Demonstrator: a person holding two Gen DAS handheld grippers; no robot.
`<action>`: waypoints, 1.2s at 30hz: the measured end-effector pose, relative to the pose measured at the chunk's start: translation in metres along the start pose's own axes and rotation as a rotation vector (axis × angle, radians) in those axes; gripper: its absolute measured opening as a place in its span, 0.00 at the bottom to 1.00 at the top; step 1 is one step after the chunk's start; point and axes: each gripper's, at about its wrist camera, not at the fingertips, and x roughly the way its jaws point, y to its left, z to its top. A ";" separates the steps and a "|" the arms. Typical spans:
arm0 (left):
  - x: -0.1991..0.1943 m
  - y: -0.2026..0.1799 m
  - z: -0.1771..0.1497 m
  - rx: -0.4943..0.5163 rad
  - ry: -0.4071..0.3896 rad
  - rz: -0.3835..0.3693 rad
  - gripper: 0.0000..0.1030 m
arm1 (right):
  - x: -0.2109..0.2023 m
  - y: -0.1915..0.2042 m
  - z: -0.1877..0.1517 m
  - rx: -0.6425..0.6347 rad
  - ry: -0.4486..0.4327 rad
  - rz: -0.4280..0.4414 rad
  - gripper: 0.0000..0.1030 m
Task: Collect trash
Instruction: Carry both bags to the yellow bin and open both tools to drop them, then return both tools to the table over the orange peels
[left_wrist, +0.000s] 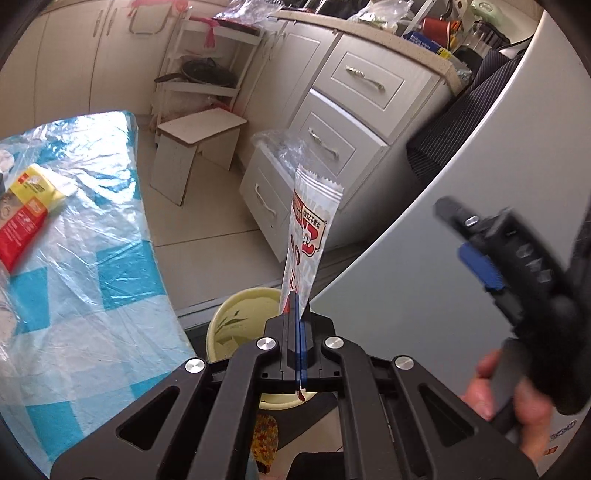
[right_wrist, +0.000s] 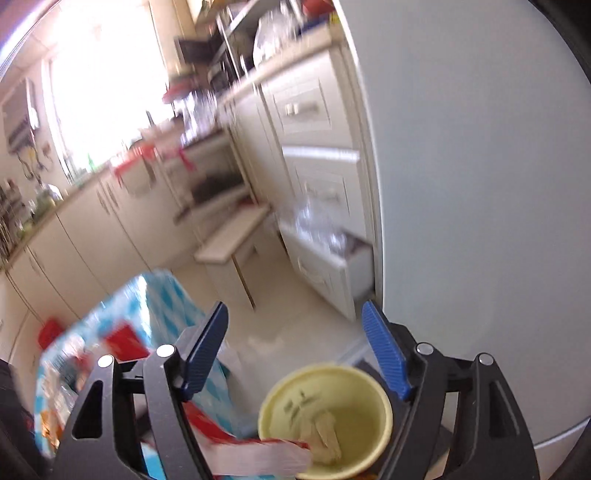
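Observation:
My left gripper (left_wrist: 297, 314) is shut on a long white and red snack wrapper (left_wrist: 308, 229) that stands up from its jaws, above a pale yellow bin (left_wrist: 236, 314). In the right wrist view the wrapper (right_wrist: 258, 452) lies across the rim of the yellow bin (right_wrist: 369, 391), which holds a crumpled brown scrap (right_wrist: 327, 435). My right gripper (right_wrist: 295, 350) is open and empty above the bin; it also shows at the right of the left wrist view (left_wrist: 480, 251), blurred. A red and yellow packet (left_wrist: 27, 210) lies on the table.
The table (left_wrist: 92, 277) with a blue checked cloth under clear plastic is at the left. A white appliance wall (left_wrist: 424, 277) is close on the right. White drawers (left_wrist: 332, 147), a small stool (left_wrist: 199, 147) and a shelf rack (left_wrist: 207, 74) stand across the tiled floor.

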 end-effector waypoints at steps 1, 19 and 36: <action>0.012 -0.002 -0.002 -0.004 0.018 0.005 0.00 | -0.004 -0.002 0.003 0.011 -0.025 0.007 0.70; 0.009 -0.005 -0.010 0.022 0.083 0.144 0.57 | -0.001 0.004 0.014 0.069 -0.030 0.079 0.71; -0.166 0.068 -0.043 0.043 -0.147 0.503 0.73 | -0.006 0.111 -0.020 -0.203 0.028 0.272 0.76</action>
